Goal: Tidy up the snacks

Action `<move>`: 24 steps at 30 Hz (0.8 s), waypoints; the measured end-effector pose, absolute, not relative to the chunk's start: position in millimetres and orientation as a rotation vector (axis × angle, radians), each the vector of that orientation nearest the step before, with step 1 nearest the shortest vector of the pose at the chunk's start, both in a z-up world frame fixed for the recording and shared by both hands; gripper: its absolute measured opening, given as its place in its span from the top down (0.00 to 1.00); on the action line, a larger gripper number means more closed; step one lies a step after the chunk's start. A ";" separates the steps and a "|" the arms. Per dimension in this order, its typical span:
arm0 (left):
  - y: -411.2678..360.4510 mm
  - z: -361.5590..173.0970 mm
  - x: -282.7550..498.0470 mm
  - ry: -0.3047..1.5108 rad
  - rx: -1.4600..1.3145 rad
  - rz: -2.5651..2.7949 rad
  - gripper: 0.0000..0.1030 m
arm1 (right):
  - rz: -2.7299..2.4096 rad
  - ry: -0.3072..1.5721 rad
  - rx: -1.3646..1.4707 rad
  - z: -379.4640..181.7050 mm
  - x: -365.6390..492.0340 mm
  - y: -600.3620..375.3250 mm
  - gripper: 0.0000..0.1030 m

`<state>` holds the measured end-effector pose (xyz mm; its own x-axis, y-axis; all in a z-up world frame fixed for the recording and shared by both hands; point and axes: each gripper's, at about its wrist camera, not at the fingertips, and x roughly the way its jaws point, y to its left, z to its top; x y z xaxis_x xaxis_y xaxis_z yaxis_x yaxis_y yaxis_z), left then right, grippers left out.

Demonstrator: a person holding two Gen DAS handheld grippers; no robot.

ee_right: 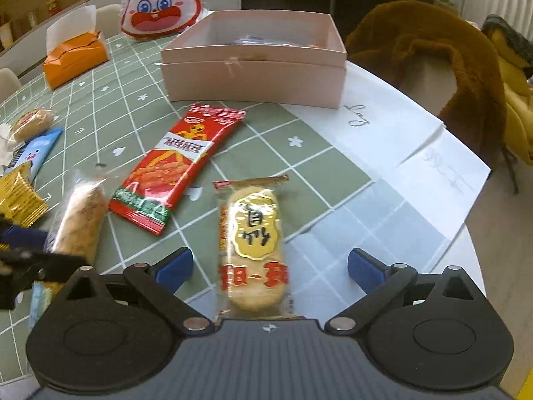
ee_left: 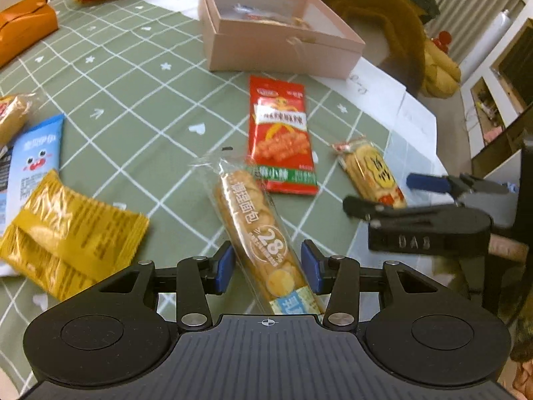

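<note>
Long bread stick packet [ee_left: 263, 243] lies between the left gripper [ee_left: 268, 268] pads, jaws narrow, blue pads just beside the wrapper on both sides; contact unclear. Rice cracker packet [ee_right: 253, 250] sits between the right gripper [ee_right: 270, 266] fingers, jaws wide, pads well apart from it. Both packets rest on the green checked tablecloth [ee_left: 133, 93]. Red snack packet [ee_right: 176, 166] lies flat between the two, just beyond them. Pink box [ee_right: 256, 76] stands open farther back with some wrapped items inside. Yellow packet [ee_left: 70, 230] and blue packet [ee_left: 33, 160] lie off to the left. Orange tissue box [ee_right: 73, 56] and rabbit-face bag [ee_right: 160, 3] sit at the far edge.
</note>
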<state>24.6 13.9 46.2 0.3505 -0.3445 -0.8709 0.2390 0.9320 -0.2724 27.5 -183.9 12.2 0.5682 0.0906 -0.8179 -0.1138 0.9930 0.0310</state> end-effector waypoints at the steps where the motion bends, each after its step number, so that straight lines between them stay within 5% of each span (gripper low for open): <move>1: 12.3 46.8 20.8 1.162 -0.093 -0.386 0.53 | 0.118 0.960 -0.025 12.2 27.5 -184.6 0.03; 15: 16.7 55.6 23.2 1.105 -0.129 -0.387 0.67 | 0.111 0.951 -0.025 10.0 26.3 -185.7 0.00; 24: 27.0 49.1 43.2 1.063 -0.127 -0.308 0.66 | 0.094 0.919 -0.017 8.3 22.2 -184.8 0.00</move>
